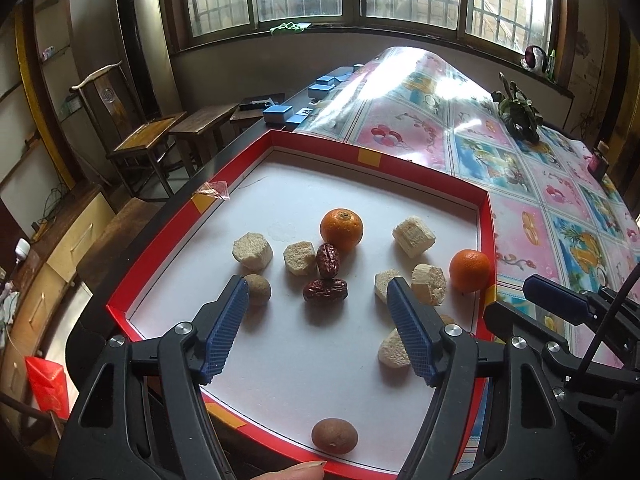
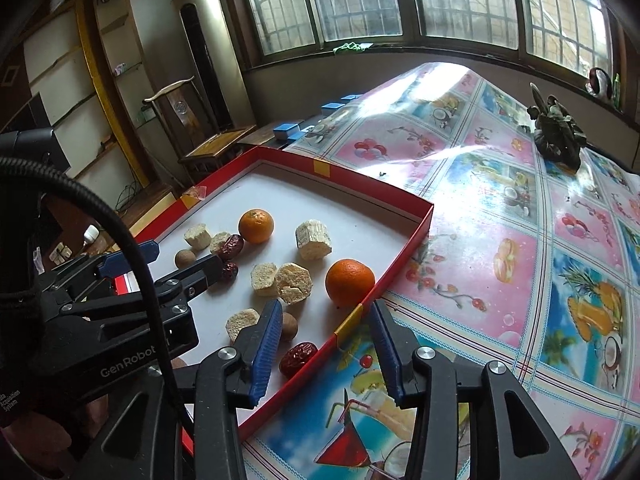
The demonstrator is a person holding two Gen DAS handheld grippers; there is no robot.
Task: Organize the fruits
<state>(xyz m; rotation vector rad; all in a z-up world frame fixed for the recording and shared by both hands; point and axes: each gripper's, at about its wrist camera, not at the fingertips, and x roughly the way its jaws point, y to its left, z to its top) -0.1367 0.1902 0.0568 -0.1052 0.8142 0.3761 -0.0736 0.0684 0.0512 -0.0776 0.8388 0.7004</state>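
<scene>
The left gripper [image 1: 318, 312] stands fairly wide with nothing between its blue pads [image 1: 224, 320]; they press on nothing and hover over the white floor of the red tray [image 1: 192, 204]. Straight ahead of its gap, and closest, lies a pair of red dates [image 1: 325, 290] with the nearer one's long axis running crosswise to the fingers and the farther one standing more lengthwise. Beside the left pad sits a small brown round fruit [image 1: 258, 289]; a second one [image 1: 334, 438] lies under the gripper body, at the tray's near rim. Beyond the dates is an orange [image 1: 341, 229], with pale cut chunks [image 1: 253, 251] scattered to either side.

The right gripper [image 2: 326, 340] is part open and also empty (its jaws straddle the tray's right wall rather than any fruit). Just ahead of its gap a second orange [image 2: 350, 282] rests against that wall, inside the tray. Left of its left pad lie another brown fruit [image 2: 289, 325] and a lone date [image 2: 298, 358].

My judgement: the left hand is better placed for the date pair, the right for the wall-side orange, though the wall crowds one finger's path.
</scene>
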